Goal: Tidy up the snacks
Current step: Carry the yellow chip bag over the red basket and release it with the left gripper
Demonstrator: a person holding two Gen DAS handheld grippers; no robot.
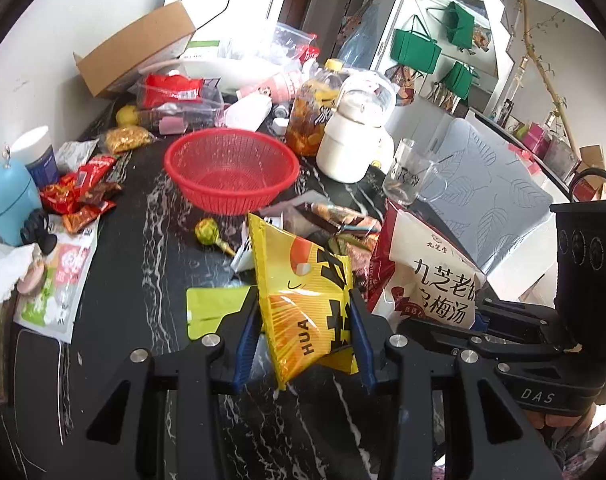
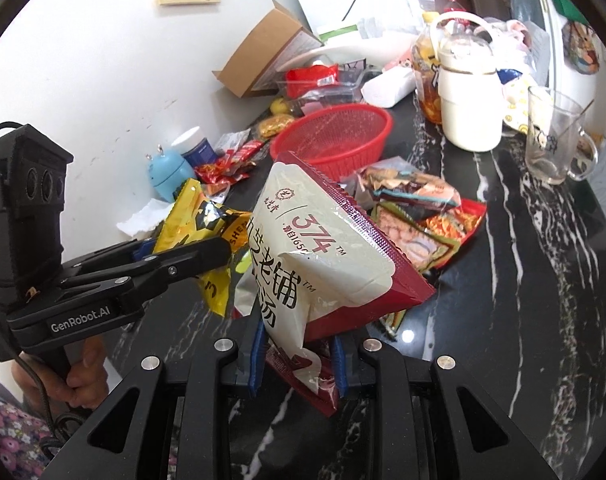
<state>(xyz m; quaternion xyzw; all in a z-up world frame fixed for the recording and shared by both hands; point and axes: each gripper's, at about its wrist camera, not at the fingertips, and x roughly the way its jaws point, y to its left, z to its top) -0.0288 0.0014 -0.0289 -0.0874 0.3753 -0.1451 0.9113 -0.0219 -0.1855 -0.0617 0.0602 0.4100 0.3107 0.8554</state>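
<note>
Yellow snack bag (image 1: 303, 300) pinched between blue pads of left gripper (image 1: 305, 332), held upright above black marbled table (image 1: 143, 264), lower corner hanging below the fingers; same bag seen from right wrist view as crumpled yellow pack (image 2: 191, 216) in the clamp of the left tool. White-and-red pouch (image 2: 323, 256) with Chinese print clamped at its bottom edge by right gripper (image 2: 299, 356), tilted, lifted off the table; also visible beside the yellow bag in left view (image 1: 431, 280), the two bags near each other, contact not clear. Both sets of fingers closed on their bags. Red mesh basket (image 1: 231, 168) behind, on table, nothing seen inside. Pile of mixed snack packets (image 2: 419, 216) on table just right of the pouch, in front of basket. Small red packets (image 1: 83, 192) at left near blue bottle-shaped gadget (image 1: 7, 204) and white-lidded jar (image 1: 39, 156). Green wrapped candy (image 1: 209, 234) lying loose before basket. Lime green flat pack (image 1: 215, 308) on table under left fingers. Cream jug (image 2: 467, 96) and glass mug (image 2: 555, 140) right of basket, jar of orange pickles (image 1: 311, 116) behind. Open cardboard box (image 1: 135, 52) against wall at back.
</note>
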